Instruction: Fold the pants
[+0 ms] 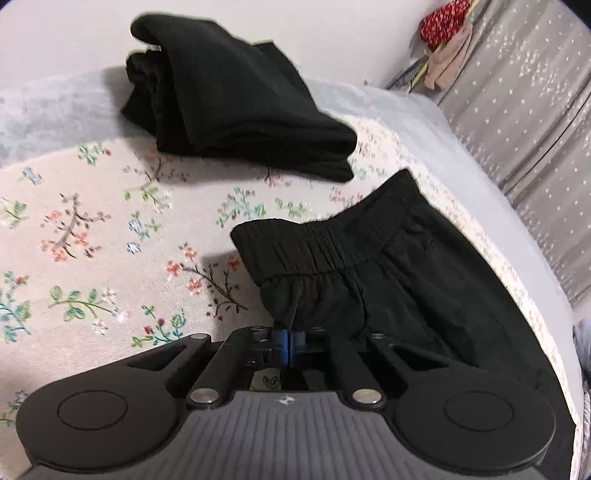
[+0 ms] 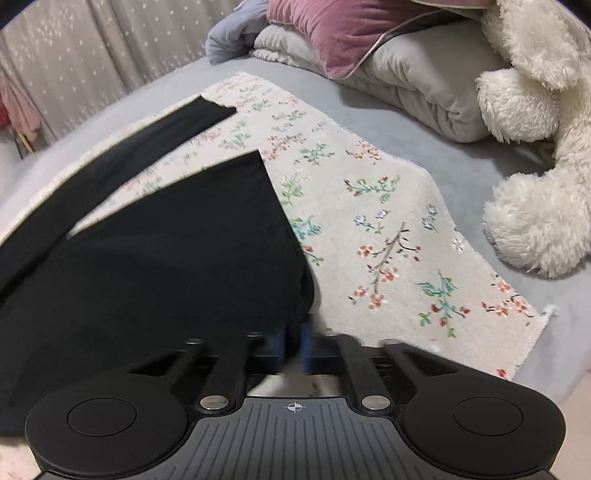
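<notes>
Left wrist view shows the left hand-held gripper (image 1: 289, 341) pinching the pants (image 1: 369, 266) below the waistband, while the right hand-held gripper (image 2: 293, 345) clamps a leg edge, probably to lift and fold.

Both tongs (image 1: 290, 341) (image 2: 293, 341) — clamped tight

Grey bed (image 2: 399, 129), star-dotted grey curtain (image 1: 524, 110) behind (possibly sheer); pink pillow (image 2: 332, 33), white plush toy (image 2: 535, 147).
</notes>
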Motion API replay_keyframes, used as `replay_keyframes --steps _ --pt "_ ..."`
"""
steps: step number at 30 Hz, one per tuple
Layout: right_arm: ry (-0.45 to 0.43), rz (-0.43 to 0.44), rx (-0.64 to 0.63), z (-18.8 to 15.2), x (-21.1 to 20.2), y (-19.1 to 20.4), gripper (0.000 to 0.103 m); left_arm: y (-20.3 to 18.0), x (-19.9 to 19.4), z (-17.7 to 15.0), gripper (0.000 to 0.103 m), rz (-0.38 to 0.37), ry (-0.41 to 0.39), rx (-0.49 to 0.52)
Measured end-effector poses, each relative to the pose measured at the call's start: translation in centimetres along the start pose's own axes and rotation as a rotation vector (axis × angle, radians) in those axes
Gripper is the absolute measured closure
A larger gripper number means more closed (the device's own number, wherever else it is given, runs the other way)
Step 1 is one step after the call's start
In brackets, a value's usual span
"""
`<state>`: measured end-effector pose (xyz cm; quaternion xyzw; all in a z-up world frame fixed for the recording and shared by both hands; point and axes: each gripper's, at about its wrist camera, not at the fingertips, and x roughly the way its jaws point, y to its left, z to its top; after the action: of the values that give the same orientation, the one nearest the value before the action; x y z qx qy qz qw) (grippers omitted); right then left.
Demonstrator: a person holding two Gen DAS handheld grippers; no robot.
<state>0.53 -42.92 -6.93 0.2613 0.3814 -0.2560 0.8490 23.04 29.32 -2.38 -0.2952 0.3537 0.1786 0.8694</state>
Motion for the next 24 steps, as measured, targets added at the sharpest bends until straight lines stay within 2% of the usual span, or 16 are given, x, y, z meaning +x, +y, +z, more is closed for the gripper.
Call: replay_keyframes --steps 11,17,22,24 --pt "-0.136 -0.016 -0.048 0.9 -2.1 1.2 0.102 1.6 -3.5 -0.5 0.097 0.072 -0.033 -0.005" --pt "-0.103 -0.055 -0.069 1.1 -1.0 1.5 0.101 1.6 -3.3 -1.6 0.097 0.149 0.005 0.031" --pt "-0.177 -0.056 -0.105 1.1 -2.0 2.3 0.101 1.9 -4.0 -1.7 0.097 0.180 -0.001 0.014" --pt "-0.175 -0.056 -0.105 1.3 -1.9 2.5 0.101 2.0 -4.4 -1.9 0.097 0.206 -0.014 0.007"
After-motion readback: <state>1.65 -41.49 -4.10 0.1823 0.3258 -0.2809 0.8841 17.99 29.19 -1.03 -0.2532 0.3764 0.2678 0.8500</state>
